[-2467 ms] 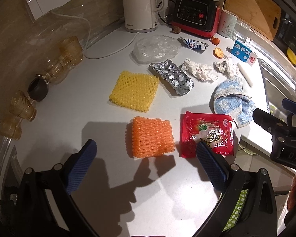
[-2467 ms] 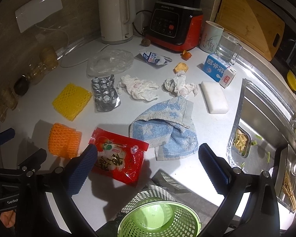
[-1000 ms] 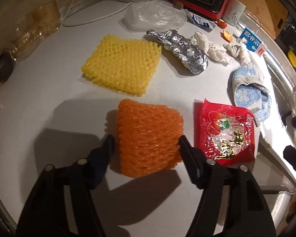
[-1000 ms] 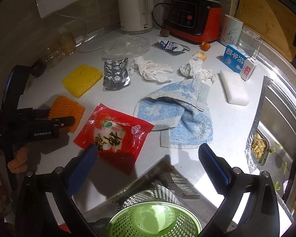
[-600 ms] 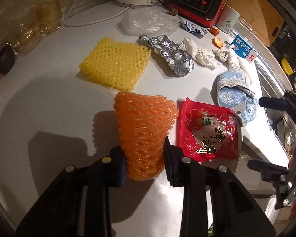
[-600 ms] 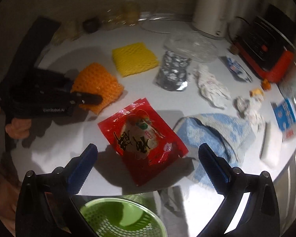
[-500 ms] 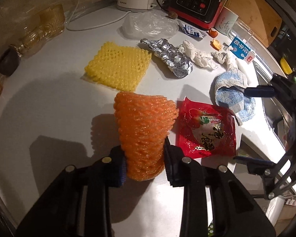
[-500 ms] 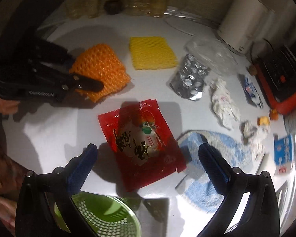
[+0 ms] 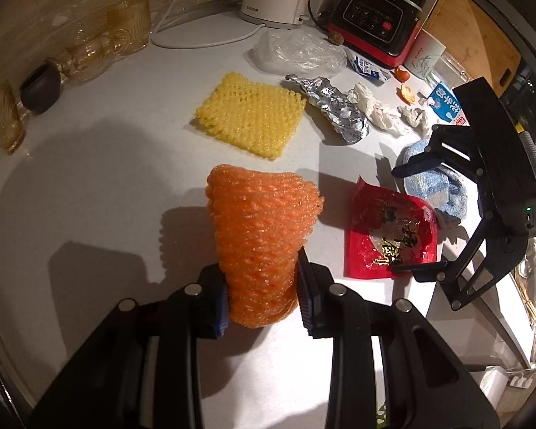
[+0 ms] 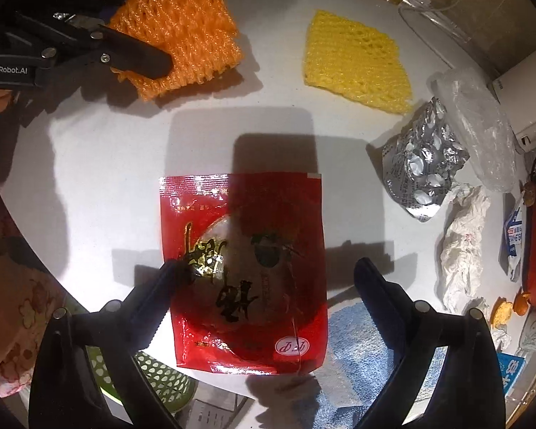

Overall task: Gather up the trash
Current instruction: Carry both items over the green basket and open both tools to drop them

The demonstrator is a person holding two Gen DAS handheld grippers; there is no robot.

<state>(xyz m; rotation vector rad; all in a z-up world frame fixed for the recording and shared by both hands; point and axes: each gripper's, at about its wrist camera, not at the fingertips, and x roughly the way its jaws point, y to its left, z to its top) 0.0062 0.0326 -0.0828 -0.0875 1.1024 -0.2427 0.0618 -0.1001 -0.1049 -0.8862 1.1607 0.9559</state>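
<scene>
Left gripper (image 9: 262, 295) is squeezing the orange foam net (image 9: 262, 239) (bunched upright); right gripper (image 10: 268, 279), fingers spread wide, is straddling the red wrapper (image 10: 244, 271), holding nothing.

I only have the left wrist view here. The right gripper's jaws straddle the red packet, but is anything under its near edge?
Observer: Yes, the red snack packet overlaps the blue towel at its near right corner.
Reviewer: Is a bin anywhere?
Observer: A green perforated basket sits below the counter edge, near the right gripper.
Reviewer: Jaws closed yet?
Observer: No, wide open; one tip rests on the packet's left edge.
</scene>
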